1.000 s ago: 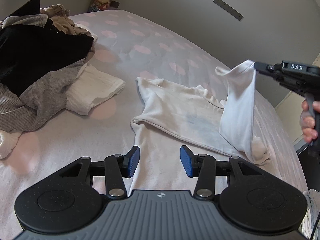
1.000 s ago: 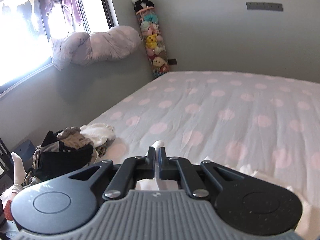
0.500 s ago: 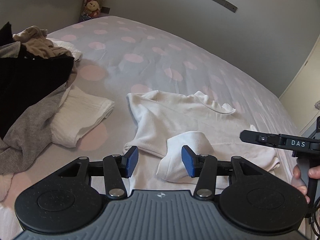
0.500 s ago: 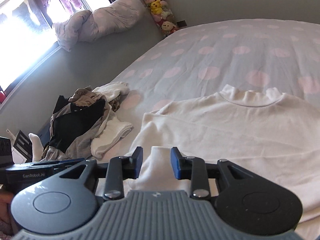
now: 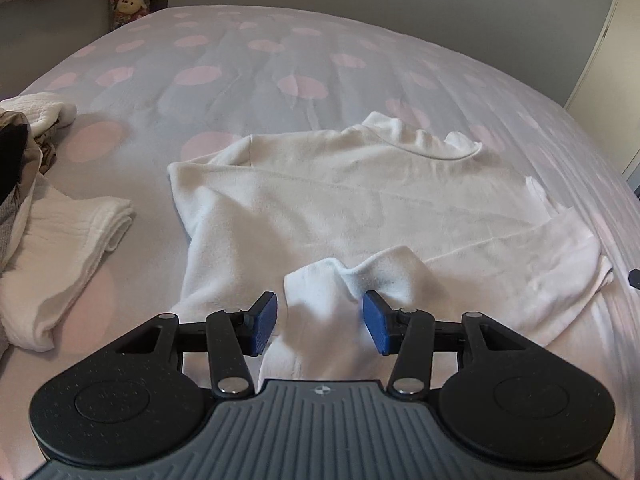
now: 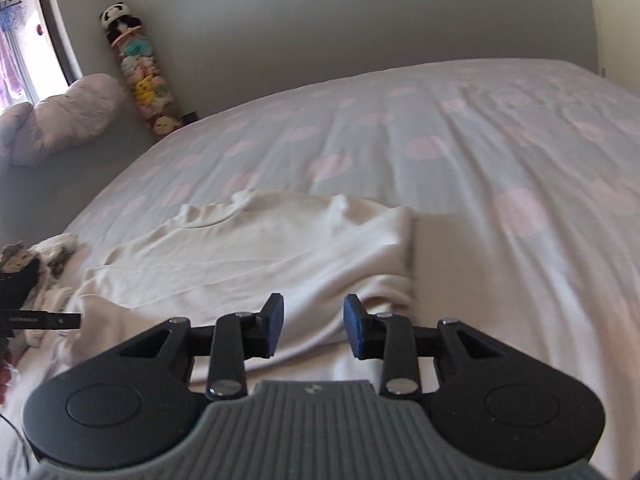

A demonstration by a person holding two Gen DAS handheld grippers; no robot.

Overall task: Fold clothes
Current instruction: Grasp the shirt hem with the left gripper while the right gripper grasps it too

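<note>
Bedroom, grey walls; polka-dot bedspread (image 5: 280, 64) serving as the folding surface, broad and flat enough to lay a garment out whole. Item one: white long-sleeved top (image 5: 360, 200), spread face-down or face-up (cannot tell which), collar toward the far side of the bed, hem toward the holder. One sleeve (image 5: 340, 280) lies doubled back across the lower body of the top, presumably the first inward fold to square the shape. Item two: left gripper (image 5: 320, 322), blue pads apart and closing, the folded sleeve cuff lying between them but not pinched; reads as released. Item three: right gripper (image 6: 314, 328), jaws parted and opening, nothing clamped, hovering over the hem edge near the top's other side, likely placed there to take the next fold. Item four: folded white cloth (image 5: 68, 248), set just beside the top at the left, apparently finished work kept apart. Item five: heap of unfolded clothes (image 5: 16, 160), dark and grey pieces, at the bed's left edge, awaiting their turn. Item six: column of stuffed toys (image 6: 140, 76) in the corner, unrelated.
</note>
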